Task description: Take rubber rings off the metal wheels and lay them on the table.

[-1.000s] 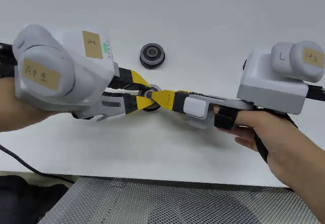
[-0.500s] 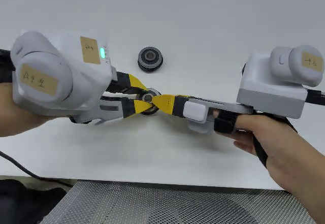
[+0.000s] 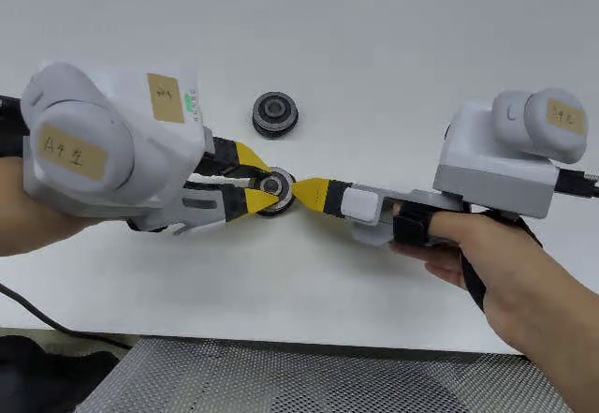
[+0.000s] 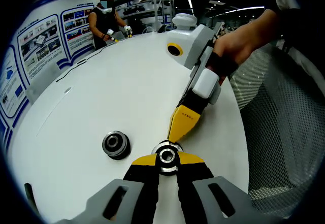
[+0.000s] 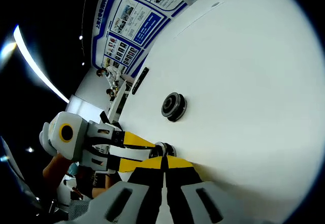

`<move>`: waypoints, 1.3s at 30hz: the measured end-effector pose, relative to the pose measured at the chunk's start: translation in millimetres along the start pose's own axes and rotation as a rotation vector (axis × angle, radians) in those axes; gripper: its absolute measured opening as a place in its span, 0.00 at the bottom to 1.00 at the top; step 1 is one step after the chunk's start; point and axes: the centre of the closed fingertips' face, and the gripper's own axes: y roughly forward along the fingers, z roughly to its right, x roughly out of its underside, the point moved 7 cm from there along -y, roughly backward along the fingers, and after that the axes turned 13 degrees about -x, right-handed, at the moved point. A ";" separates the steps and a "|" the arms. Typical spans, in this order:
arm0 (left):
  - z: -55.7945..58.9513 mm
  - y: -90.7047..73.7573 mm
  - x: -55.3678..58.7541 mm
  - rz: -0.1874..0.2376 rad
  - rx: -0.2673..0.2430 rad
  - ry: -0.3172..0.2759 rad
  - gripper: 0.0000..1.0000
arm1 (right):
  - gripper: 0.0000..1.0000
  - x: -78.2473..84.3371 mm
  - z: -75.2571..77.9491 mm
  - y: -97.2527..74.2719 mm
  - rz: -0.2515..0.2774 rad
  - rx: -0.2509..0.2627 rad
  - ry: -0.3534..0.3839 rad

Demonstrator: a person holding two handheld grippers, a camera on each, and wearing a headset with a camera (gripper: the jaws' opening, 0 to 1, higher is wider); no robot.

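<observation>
Metal wheel (image 3: pixel 274 187) clamped between yellow tips of left gripper (image 3: pixel 266 191), at near middle of white table (image 3: pixel 402 66). Pressed to its right rim, right gripper (image 3: pixel 301 191), jaws closed flat together; anything caught between them or not, impossible to make out. Wheel half hidden behind those tips in right gripper view. Second wheel (image 3: pixel 275 113), black-rimmed, lying alone farther back. Against a second ago: right tips no longer crossed over left lower jaw, only touching rim.
</observation>
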 end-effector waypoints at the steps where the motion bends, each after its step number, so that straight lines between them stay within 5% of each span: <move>1: 0.0 0.1 -0.1 -0.001 -0.001 -0.001 0.12 | 0.02 0.0 -1.0 -0.1 0.003 0.001 0.004; 39: 1.1 -3.0 2.3 0.013 -0.017 -0.024 0.12 | 0.01 0.5 -15.9 8.1 -0.050 0.080 -0.149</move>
